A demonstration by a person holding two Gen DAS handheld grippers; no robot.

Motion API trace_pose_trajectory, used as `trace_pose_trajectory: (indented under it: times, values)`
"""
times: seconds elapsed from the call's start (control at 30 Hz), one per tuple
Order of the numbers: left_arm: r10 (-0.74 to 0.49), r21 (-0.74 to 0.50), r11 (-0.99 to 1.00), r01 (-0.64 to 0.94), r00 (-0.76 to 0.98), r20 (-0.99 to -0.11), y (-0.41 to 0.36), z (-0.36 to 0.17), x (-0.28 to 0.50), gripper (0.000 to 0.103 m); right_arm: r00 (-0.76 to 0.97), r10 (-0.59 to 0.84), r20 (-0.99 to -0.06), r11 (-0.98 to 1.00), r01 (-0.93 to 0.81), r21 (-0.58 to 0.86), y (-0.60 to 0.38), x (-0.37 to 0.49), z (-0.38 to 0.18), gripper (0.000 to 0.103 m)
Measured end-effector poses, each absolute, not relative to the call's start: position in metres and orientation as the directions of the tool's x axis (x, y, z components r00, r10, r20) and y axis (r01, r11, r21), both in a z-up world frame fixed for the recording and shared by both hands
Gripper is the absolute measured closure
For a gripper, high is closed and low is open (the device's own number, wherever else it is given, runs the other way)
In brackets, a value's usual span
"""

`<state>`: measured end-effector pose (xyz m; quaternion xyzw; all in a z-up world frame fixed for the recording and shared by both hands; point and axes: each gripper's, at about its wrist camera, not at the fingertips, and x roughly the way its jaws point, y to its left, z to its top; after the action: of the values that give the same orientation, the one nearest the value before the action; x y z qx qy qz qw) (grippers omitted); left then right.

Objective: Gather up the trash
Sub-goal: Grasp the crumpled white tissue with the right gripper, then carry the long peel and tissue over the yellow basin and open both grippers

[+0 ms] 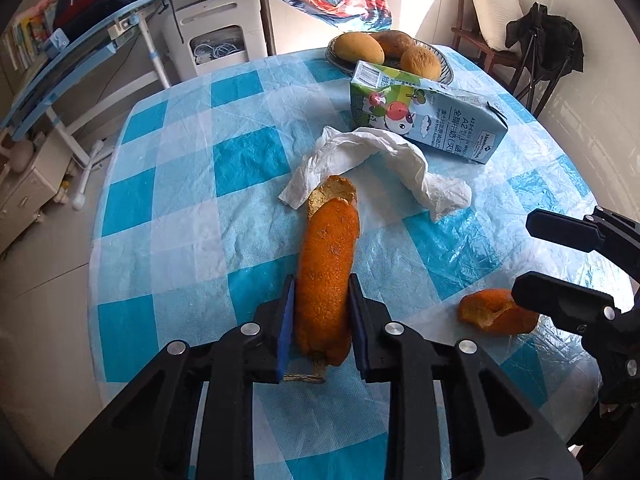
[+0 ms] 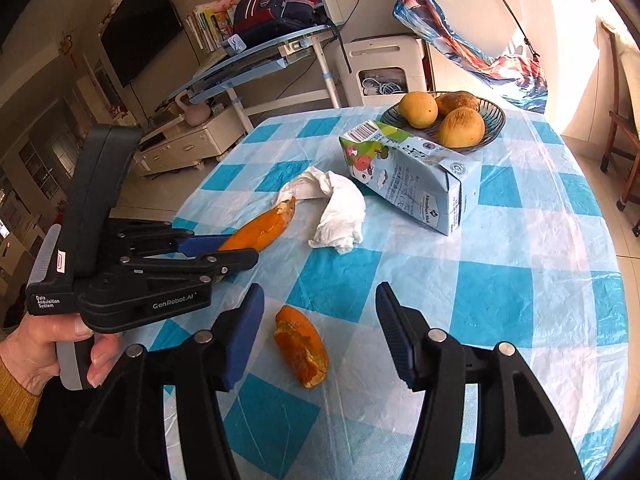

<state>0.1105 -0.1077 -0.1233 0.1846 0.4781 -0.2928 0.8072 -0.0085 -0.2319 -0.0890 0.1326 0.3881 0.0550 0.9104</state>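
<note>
A long orange peel (image 1: 326,240) lies lengthwise on the blue-and-white checked tablecloth (image 1: 188,208). My left gripper (image 1: 322,280) is shut on it, a blue pad pressing each side; the right wrist view shows the same grip (image 2: 240,250) on the peel (image 2: 260,228). A smaller curled orange peel (image 2: 302,344) rests on the cloth between and below the fingers of my right gripper (image 2: 320,296), which is open and apart from it. Beyond the peels lie a crumpled white tissue (image 1: 372,160) and a toppled light-blue milk carton (image 1: 432,120).
A wire bowl (image 2: 494,120) with three yellow-brown fruits stands at the table's far side behind the carton. A hand (image 2: 36,344) holds the left gripper's handle. Beyond the table are a desk with a backpack (image 2: 280,0), a white appliance (image 2: 384,68) and a chair (image 1: 496,52).
</note>
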Motion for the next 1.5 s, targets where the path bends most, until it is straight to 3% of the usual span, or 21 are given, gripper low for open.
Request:
trace_pose_trajectory:
  times: [0.17, 0.33, 0.63, 0.73, 0.77, 0.93, 0.97, 1.03, 1.17, 1.27, 1.3, 1.5]
  values:
    - [-0.355, -0.095, 0.781, 0.617, 0.314, -0.88, -0.088, -0.119, 0.118, 0.08, 0.689, 0.199, -0.697, 0.954, 0.026, 0.298, -0.235, 0.023, -0.091, 0.046]
    - [-0.376, -0.114, 0.778, 0.618, 0.313, -0.872, -0.079, -0.113, 0.115, 0.082, 0.673, 0.213, -0.708, 0.95, 0.027, 0.311, -0.236, 0.022, -0.088, 0.046]
    - [-0.413, -0.15, 0.787, 0.598, 0.331, -0.848, -0.062, -0.093, 0.099, 0.088, 0.606, 0.145, -0.782, 0.984, -0.006, 0.178, -0.214, 0.067, -0.098, 0.045]
    - [-0.39, -0.147, 0.797, 0.586, 0.314, -0.865, -0.053, -0.103, 0.093, 0.089, 0.571, 0.081, -0.817, 0.997, -0.04, 0.071, -0.198, 0.084, -0.108, 0.071]
    - [-0.383, -0.141, 0.797, 0.587, 0.311, -0.87, -0.051, -0.105, 0.091, 0.09, 0.554, 0.085, -0.828, 0.996, -0.049, 0.07, -0.197, 0.086, -0.108, 0.09]
    - [-0.454, -0.208, 0.77, 0.604, 0.289, -0.843, -0.049, -0.098, 0.091, 0.087, 0.63, 0.055, -0.774, 0.998, -0.037, 0.041, -0.202, 0.057, -0.076, 0.09]
    - [-0.466, -0.224, 0.765, 0.604, 0.278, -0.84, -0.053, -0.099, 0.092, 0.083, 0.648, 0.044, -0.761, 0.999, -0.03, 0.032, -0.205, 0.051, -0.068, 0.09]
    - [-0.468, -0.229, 0.765, 0.603, 0.274, -0.84, -0.064, -0.103, 0.095, 0.064, 0.683, 0.031, -0.73, 0.999, -0.007, 0.035, -0.213, 0.035, -0.053, 0.09]
    - [-0.377, -0.133, 0.802, 0.582, 0.321, -0.869, -0.086, -0.119, 0.104, 0.059, 0.74, 0.019, -0.672, 0.999, 0.016, 0.045, -0.224, -0.006, -0.026, 0.09]
    - [-0.362, -0.122, 0.819, 0.561, 0.34, -0.868, -0.089, -0.124, 0.111, 0.061, 0.748, 0.033, -0.663, 0.999, -0.006, 0.043, -0.224, -0.044, -0.019, 0.09]
    - [-0.378, -0.139, 0.811, 0.569, 0.327, -0.866, -0.089, -0.124, 0.111, 0.079, 0.744, 0.037, -0.667, 0.999, -0.022, 0.03, -0.22, -0.057, -0.02, 0.09]
    - [-0.35, -0.073, 0.815, 0.574, 0.388, -0.853, -0.081, -0.112, 0.091, 0.082, 0.704, 0.089, -0.705, 0.992, -0.128, -0.002, -0.188, -0.121, -0.041, 0.09]
